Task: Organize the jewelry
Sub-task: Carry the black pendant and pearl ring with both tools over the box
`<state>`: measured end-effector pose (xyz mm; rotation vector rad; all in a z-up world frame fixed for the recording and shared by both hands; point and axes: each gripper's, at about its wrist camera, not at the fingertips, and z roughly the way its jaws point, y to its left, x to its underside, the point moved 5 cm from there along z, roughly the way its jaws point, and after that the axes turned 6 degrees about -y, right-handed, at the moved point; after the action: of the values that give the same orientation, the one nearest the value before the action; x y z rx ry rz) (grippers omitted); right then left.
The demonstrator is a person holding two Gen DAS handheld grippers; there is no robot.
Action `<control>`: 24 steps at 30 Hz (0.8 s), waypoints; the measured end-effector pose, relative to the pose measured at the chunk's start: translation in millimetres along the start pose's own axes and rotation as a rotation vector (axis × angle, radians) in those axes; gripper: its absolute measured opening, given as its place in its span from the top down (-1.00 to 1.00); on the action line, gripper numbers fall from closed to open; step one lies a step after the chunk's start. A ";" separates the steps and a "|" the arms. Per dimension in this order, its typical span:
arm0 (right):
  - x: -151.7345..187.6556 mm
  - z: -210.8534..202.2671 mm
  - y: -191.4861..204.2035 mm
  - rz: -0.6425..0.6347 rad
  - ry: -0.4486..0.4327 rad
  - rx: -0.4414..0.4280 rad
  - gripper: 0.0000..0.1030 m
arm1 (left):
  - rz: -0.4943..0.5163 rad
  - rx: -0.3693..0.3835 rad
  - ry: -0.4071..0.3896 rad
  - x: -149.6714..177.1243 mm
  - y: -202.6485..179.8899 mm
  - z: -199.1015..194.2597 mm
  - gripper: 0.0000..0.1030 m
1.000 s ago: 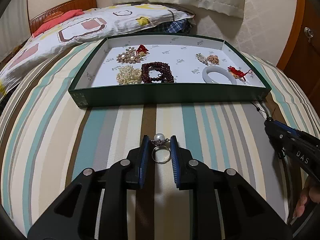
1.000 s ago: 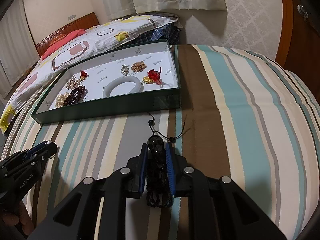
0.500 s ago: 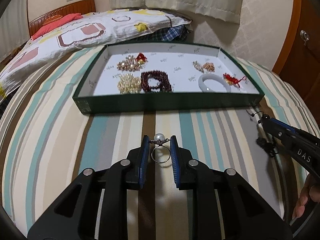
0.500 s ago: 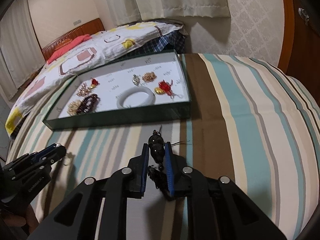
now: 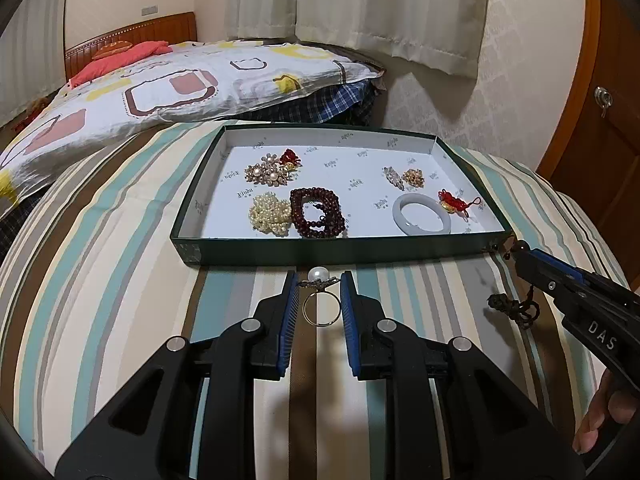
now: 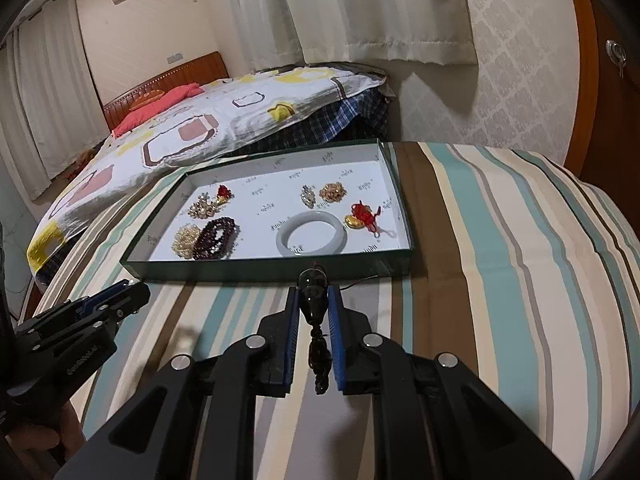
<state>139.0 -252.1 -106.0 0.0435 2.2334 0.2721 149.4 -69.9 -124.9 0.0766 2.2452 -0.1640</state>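
Jewelry sits in the green tray (image 5: 336, 249) on the striped bedcover (image 5: 100, 280): pearl beads (image 5: 270, 214) touching a dark red bracelet (image 5: 318, 212), then a pale bangle (image 5: 422, 220) and a red knot charm (image 5: 454, 202). My left gripper (image 5: 319, 296) pinches a pearl ring (image 5: 319, 300) just before the tray's near wall. My right gripper (image 6: 313, 320) is clamped on a black bead string (image 6: 314, 308), its tail dangling.
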 end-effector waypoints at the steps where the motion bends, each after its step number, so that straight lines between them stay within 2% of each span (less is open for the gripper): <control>1: -1.2 -1.2 1.1 0.000 -0.004 -0.003 0.70 | -0.002 0.001 -0.002 -0.1 0.6 -0.8 0.59; 9: -21.7 -10.4 9.0 0.000 -0.056 -0.030 0.70 | -0.011 0.011 -0.046 -19.7 2.1 -8.1 0.59; 18: -69.2 -11.4 25.8 -0.035 -0.155 -0.057 0.70 | -0.006 0.016 -0.141 -67.4 0.7 -12.2 0.59; 24: -93.5 -0.7 33.7 -0.053 -0.194 -0.065 0.70 | 0.012 -0.003 -0.185 -98.6 2.0 0.2 0.59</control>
<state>195.0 -231.1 -26.7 -0.0234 2.0282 0.2991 211.8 -67.8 -48.5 0.0708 2.0600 -0.1550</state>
